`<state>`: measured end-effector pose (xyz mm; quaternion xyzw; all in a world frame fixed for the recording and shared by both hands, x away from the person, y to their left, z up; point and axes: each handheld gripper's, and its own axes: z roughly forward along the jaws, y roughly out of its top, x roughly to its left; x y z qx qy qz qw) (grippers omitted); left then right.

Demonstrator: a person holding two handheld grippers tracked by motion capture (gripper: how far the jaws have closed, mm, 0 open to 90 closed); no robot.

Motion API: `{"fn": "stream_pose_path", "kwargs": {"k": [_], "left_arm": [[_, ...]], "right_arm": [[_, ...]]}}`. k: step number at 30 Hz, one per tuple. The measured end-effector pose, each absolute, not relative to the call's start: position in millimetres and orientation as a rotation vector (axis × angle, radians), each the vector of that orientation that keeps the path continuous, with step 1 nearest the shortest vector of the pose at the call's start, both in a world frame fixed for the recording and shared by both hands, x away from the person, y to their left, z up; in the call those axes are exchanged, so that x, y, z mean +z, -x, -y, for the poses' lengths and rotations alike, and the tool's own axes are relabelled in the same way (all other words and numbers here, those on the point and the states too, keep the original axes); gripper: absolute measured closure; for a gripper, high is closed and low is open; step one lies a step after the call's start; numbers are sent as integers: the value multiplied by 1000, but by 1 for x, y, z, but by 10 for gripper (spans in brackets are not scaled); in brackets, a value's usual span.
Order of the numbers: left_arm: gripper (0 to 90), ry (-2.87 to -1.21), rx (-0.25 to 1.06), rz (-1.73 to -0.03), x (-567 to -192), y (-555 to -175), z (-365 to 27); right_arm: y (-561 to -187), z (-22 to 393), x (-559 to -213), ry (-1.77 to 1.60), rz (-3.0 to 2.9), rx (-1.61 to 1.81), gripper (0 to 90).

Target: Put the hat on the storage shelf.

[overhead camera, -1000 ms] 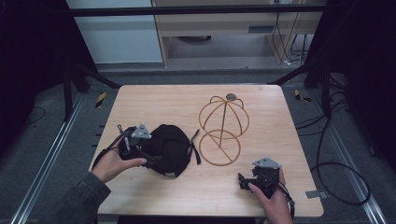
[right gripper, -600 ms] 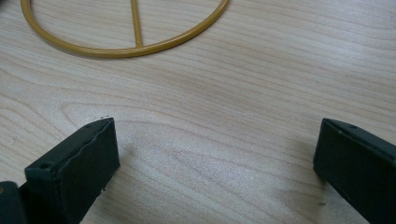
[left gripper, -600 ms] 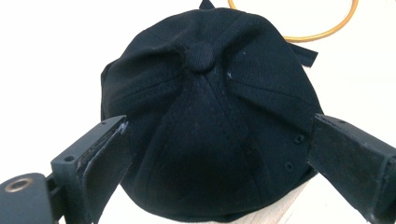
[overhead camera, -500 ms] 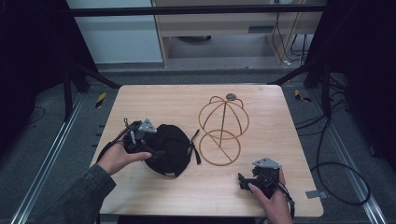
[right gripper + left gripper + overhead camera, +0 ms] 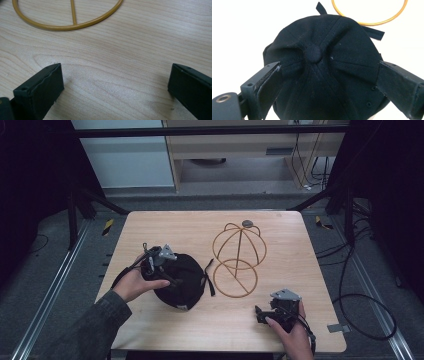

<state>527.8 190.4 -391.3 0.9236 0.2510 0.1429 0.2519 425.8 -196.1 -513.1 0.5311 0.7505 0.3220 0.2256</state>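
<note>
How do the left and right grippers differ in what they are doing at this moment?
The left gripper has its jaws spread around the crown of the black cap, one jaw on each side of its top button; the right gripper has only bare table between its jaws. The left is over the cap; the right sits near the table's front edge, by the gold wire stand. Both are open.

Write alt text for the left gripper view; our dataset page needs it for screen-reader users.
A black baseball cap seen from above its crown, with the top button near centre, sits between the left gripper's two open black fingers, which straddle the crown on either side. Behind it, part of a gold wire ring lies on the pale table.
</note>
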Motion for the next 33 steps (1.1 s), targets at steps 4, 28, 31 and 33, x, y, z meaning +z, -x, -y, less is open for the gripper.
{"fn": "stream_pose_path", "kwargs": {"k": [4,28,31,33], "left_arm": [[70,-2521,396,-699,-393,-532,-186],[550,-2555,330,-751,-400,-551,-183],[625,-2544,307,-753,-398,-553,-186],[661,-2544,296,-751,-395,-553,-187]], "right_arm": [[-426,196,-513,-1464,-2070,889,4],[-426,196,-513,-1462,-2072,890,4],[-426,196,-513,-1462,-2072,890,4],[-426,196,-513,-1462,-2072,890,4]]}}
